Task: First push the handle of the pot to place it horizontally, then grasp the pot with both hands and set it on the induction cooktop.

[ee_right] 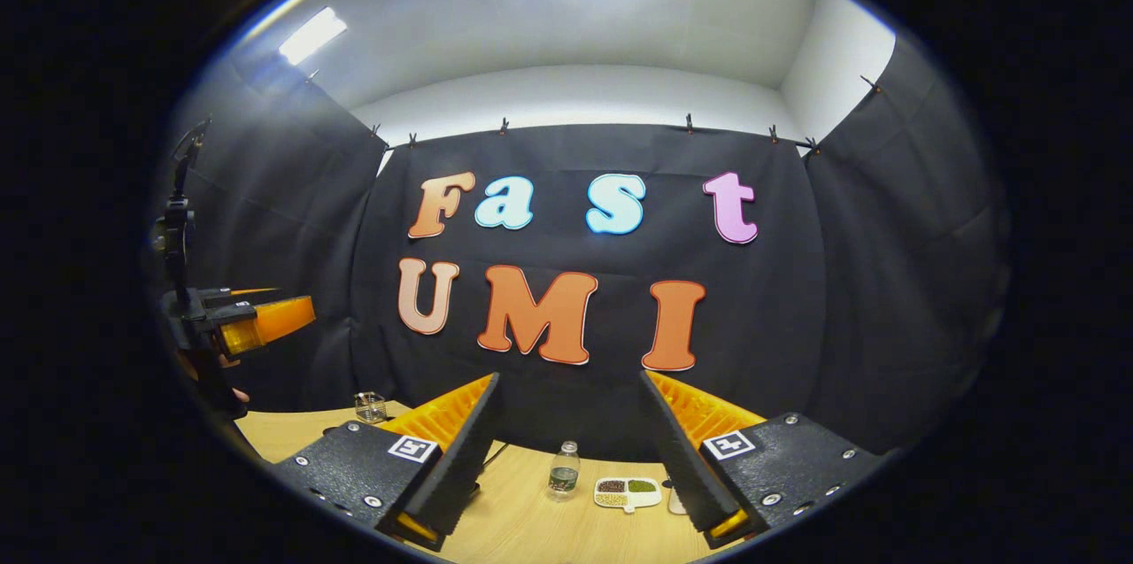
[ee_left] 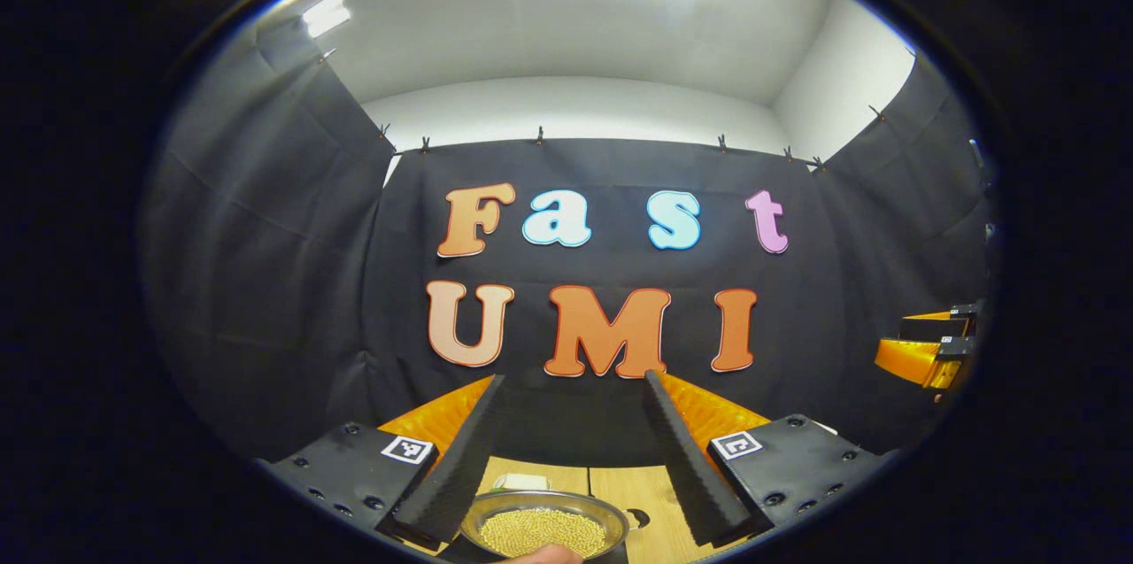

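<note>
1. Left gripper (ee_left: pixel 566 458): raised above the table (ee_left: pixel 620 484), jaws wide apart, nothing between them.
2. Pot (ee_left: pixel 544 527): metal, shallow, filled with small yellow grains; seen low in the left gripper view, below and between the fingers, untouched by either. Small dark handle (ee_left: pixel 637 518) at its right rim.
3. Fingertip (ee_left: pixel 549 555): at the pot's near edge, bottom of the left gripper view.
4. Right gripper (ee_right: pixel 571 449): aloft, jaws spread wide, empty.
5. Bottle (ee_right: pixel 564 471): clear, upright on the table, between the right fingers.
6. Tray (ee_right: pixel 627 493): white, divided, holding brown, green and pale contents; just right of the bottle.
7. Glass (ee_right: pixel 370 407): far left on the table.
</note>
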Motion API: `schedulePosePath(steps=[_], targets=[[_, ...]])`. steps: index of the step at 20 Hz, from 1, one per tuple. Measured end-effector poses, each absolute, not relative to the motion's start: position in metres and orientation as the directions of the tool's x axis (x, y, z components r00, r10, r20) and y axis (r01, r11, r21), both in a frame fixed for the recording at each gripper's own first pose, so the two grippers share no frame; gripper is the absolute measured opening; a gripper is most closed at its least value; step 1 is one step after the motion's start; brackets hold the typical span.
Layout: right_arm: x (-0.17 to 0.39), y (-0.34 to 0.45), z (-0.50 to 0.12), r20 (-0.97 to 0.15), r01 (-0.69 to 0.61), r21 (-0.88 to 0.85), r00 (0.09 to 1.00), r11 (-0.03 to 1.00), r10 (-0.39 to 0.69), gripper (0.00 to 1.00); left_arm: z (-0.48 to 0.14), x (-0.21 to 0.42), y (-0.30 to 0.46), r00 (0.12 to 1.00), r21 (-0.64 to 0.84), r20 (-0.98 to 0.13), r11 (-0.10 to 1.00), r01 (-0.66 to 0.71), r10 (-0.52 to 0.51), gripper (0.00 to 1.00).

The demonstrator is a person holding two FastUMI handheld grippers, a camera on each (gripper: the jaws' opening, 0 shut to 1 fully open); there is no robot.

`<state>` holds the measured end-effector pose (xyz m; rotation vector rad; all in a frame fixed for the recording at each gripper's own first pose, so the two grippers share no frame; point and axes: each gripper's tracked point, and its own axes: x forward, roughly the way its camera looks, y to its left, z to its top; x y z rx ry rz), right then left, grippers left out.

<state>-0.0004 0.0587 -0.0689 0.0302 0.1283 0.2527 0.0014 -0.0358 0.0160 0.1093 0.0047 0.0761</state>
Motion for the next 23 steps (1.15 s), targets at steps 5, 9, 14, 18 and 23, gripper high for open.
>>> schedulePosePath(steps=[5, 9, 14, 18, 23], targets=[[0.002, 0.059, -0.062, -0.109, -0.258, 0.073, 0.958, 0.963, 0.265, 0.97, 0.037, -0.012, -0.052, 0.998, 0.123, 0.051, 0.991, -0.043, 0.037, 0.99], [0.000, 0.061, -0.055, -0.077, -0.259, 0.040, 0.962, 0.965, 0.262, 0.95, 0.041, -0.017, -0.056, 0.998, 0.121, 0.059, 0.992, -0.035, 0.028, 0.99], [0.001, 0.066, -0.051, -0.078, -0.274, 0.062, 0.957, 0.960, 0.278, 0.95, 0.034, -0.012, -0.046, 0.998, 0.124, 0.030, 0.990, -0.060, 0.056, 0.99], [0.004, 0.071, -0.050, -0.075, -0.279, 0.050, 0.956, 0.959, 0.282, 0.95, 0.032, -0.010, -0.039, 0.997, 0.133, 0.032, 0.989, -0.071, 0.067, 0.99], [0.007, 0.071, -0.044, -0.062, -0.265, 0.046, 0.962, 0.963, 0.267, 0.95, 0.037, -0.012, -0.034, 0.997, 0.144, 0.047, 0.987, -0.075, 0.069, 0.99]])
